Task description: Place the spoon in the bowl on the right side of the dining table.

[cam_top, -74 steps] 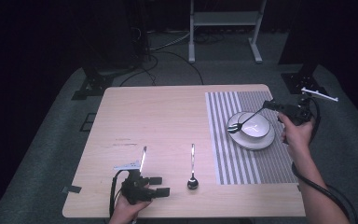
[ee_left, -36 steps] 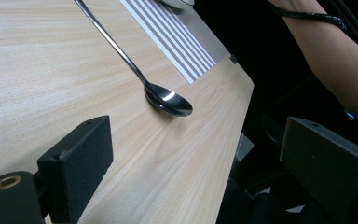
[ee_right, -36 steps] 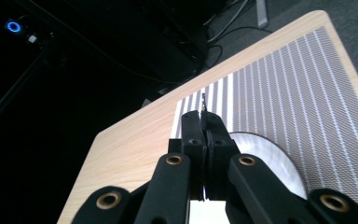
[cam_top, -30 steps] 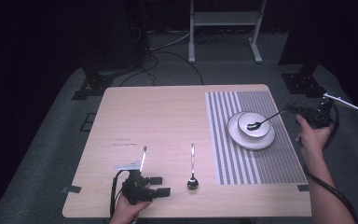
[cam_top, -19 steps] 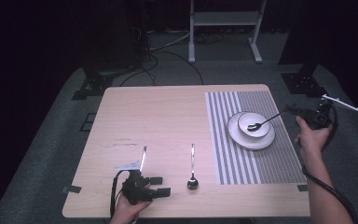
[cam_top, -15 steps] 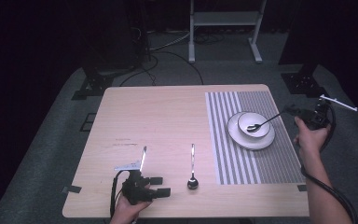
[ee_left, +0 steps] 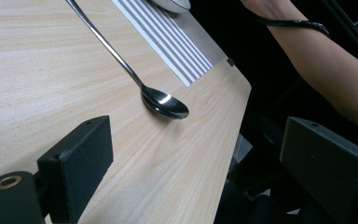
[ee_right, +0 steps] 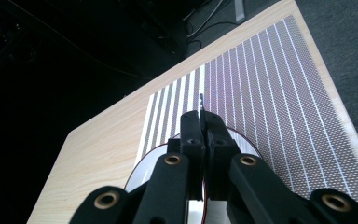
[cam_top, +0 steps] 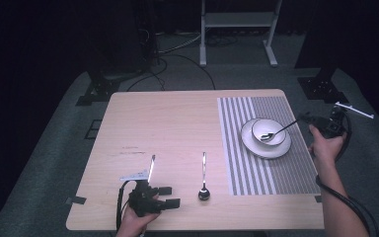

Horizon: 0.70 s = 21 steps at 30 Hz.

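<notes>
A white bowl (cam_top: 272,129) sits on a white plate (cam_top: 266,147) on the striped placemat (cam_top: 276,170). A spoon (cam_top: 276,132) leans with its head in the bowl and its handle running right into my right gripper (cam_top: 306,119), just past the table's right edge. The right gripper view looks down my right gripper (ee_right: 201,119) shut on the thin handle (ee_right: 201,100); its jaws have just been opening slightly, handle still between them. A second spoon (cam_top: 203,174) lies on the wood. My left gripper (cam_top: 170,196) rests open at the front edge, left of that spoon (ee_left: 163,100).
The wooden table (cam_top: 168,128) is bare across its left and middle. In the right gripper view the placemat (ee_right: 261,84) stretches beyond the plate's rim (ee_right: 142,172). A person's forearm (ee_left: 326,60) reaches past the table's corner. Stands and cables lie on the dark floor behind.
The right gripper has drawn back to the right from above the bowl to beyond the table edge, spoon head now resting in the bowl. The left gripper has stayed put.
</notes>
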Tool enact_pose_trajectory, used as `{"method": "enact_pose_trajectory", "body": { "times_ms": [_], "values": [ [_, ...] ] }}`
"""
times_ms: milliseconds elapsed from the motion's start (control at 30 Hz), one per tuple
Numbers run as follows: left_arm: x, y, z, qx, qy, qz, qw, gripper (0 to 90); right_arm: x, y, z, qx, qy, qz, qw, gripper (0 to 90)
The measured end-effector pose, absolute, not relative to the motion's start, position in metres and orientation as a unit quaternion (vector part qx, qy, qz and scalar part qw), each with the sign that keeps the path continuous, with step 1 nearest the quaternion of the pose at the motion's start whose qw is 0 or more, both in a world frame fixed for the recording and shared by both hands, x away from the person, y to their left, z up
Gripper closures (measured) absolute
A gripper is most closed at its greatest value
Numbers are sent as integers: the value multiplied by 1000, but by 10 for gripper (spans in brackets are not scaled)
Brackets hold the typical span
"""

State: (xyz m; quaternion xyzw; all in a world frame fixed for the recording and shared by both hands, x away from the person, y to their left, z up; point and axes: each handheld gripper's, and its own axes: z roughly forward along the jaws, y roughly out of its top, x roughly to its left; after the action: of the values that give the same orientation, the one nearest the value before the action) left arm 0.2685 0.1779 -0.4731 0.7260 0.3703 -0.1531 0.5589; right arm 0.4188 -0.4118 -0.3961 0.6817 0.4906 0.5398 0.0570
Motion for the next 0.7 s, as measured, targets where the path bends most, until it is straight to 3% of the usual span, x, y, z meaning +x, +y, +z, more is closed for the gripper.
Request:
{"method": "enact_pose_trajectory", "body": {
  "times_ms": [700],
  "values": [
    [268,177,-472,726,367,-152,561,80,411,-417,-411,681,487,546,24,722]
  ]
}}
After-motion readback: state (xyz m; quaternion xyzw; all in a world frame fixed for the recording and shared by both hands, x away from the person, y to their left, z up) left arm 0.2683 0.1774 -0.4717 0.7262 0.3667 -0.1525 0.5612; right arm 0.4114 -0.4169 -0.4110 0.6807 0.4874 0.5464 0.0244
